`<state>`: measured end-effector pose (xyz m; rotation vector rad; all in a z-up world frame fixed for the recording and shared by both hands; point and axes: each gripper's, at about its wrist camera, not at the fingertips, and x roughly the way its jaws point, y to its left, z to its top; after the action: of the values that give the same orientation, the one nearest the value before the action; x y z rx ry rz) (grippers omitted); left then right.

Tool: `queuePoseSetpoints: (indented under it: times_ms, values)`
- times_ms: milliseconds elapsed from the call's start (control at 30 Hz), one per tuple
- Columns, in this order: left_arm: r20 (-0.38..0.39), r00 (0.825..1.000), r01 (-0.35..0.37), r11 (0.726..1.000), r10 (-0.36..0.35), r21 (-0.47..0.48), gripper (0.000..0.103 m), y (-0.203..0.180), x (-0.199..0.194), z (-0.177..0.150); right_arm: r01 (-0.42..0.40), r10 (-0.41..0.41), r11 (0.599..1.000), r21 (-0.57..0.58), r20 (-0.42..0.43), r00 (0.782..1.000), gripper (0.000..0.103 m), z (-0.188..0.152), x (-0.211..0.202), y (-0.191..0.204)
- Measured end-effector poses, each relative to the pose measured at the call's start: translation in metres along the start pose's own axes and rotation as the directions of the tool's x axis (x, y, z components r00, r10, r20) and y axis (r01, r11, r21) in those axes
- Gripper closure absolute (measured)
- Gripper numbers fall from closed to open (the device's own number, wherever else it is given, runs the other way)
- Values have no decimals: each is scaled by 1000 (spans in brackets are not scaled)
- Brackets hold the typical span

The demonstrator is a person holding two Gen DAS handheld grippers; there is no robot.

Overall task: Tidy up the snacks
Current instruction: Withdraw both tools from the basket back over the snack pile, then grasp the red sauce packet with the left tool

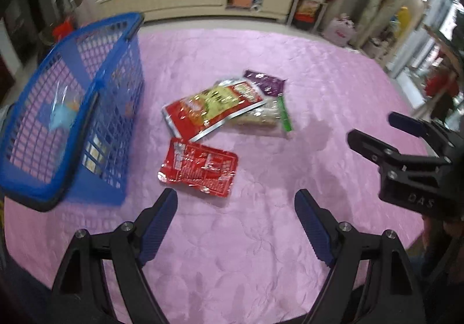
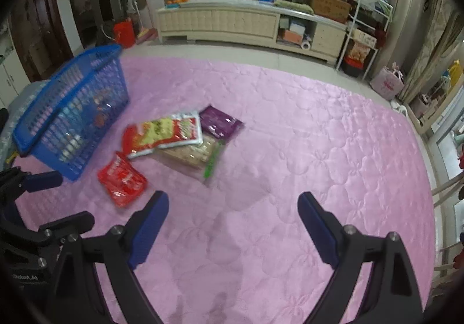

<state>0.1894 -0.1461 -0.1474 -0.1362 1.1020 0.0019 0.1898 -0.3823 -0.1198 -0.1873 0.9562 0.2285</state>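
Several snack packs lie on a pink quilted cover (image 1: 261, 251). A small red pack (image 1: 200, 169) (image 2: 121, 182) lies nearest, just beyond my left gripper (image 1: 236, 200), which is open and holds nothing. Behind it a larger red and yellow bag (image 1: 214, 108) (image 2: 163, 135) rests on a clear pack of beige snacks with a green strip (image 1: 268, 118) (image 2: 192, 156), and a purple pack (image 1: 265, 82) (image 2: 220, 121) lies at the back. A blue mesh basket (image 1: 95, 103) (image 2: 75, 109) stands at the left with some items inside. My right gripper (image 2: 233, 203) (image 1: 374, 132) is open and holds nothing.
Beyond the cover runs a cream low cabinet (image 2: 246, 22) with boxes and clutter on top. A white rack (image 2: 365, 31) and a pink bag (image 2: 387, 83) stand at the back right. A red bucket (image 2: 124, 32) sits on the floor at the back left.
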Motion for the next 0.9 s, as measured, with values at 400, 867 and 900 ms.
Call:
queuePoseSetpoints:
  times_ms: [400,867,900]
  values:
    - [-82,992,-120,942,99,-313,22,23,57,14,48,-49,999,-25,-75,996,10,22,54,-9]
    - [-153,972,-232,843,179,-485,19,56,98,33,-53,54,998,19,-102,993,10,23,92,-5]
    - [-159,970,-240,831,185,-501,19,58,101,32,-55,56,998,15,-101,993,10,24,92,-5]
